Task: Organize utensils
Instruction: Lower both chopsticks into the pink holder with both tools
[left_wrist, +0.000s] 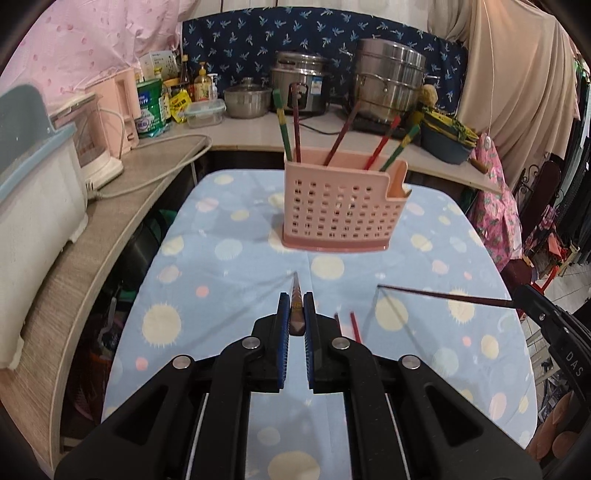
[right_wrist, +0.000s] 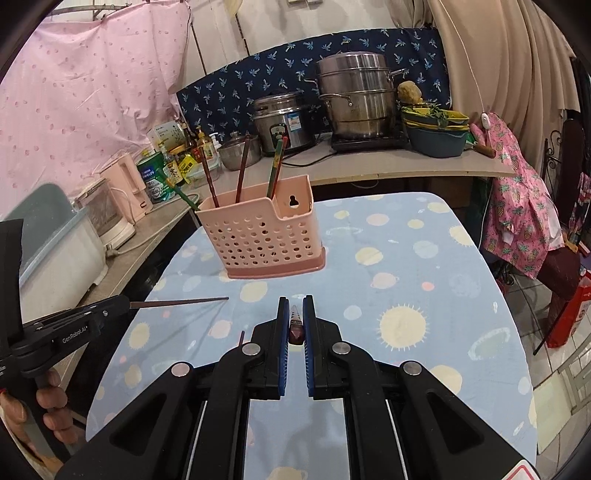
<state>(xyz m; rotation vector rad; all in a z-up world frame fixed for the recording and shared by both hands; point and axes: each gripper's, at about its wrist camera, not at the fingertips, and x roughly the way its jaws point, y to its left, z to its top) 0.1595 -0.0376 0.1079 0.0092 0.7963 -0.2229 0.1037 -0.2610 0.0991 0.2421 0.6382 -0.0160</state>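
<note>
The jaws of the left gripper (left_wrist: 296, 310) were pressed onto a dark reddish-brown patterned chopstick (left_wrist: 296, 301), which was pinched between the blue pads with its thin tip pointing ahead. The jaws of the right gripper (right_wrist: 296, 317) were likewise closed on a second dark, slender chopstick (right_wrist: 296, 319); from the left wrist view its shaft was seen sticking out sideways over the cloth. Both sticks were held clear above the pale blue tablecloth printed with suns and planets (left_wrist: 229, 258). Just beside the left gripper's fingers, two short red stick ends (left_wrist: 354, 326) could be made out; whether they lay on the cloth could not be told.

Farther ahead, a pink perforated plastic utensil holder (left_wrist: 336, 206) stood upright on the cloth, with several red and green chopsticks (left_wrist: 295, 122) already leaning in it. The step in hand was judged to be carrying both sticks to that holder. Each tip would best be tilted downward over the open top, away from the leaning sticks, and released only once it was inside the rim.
</note>
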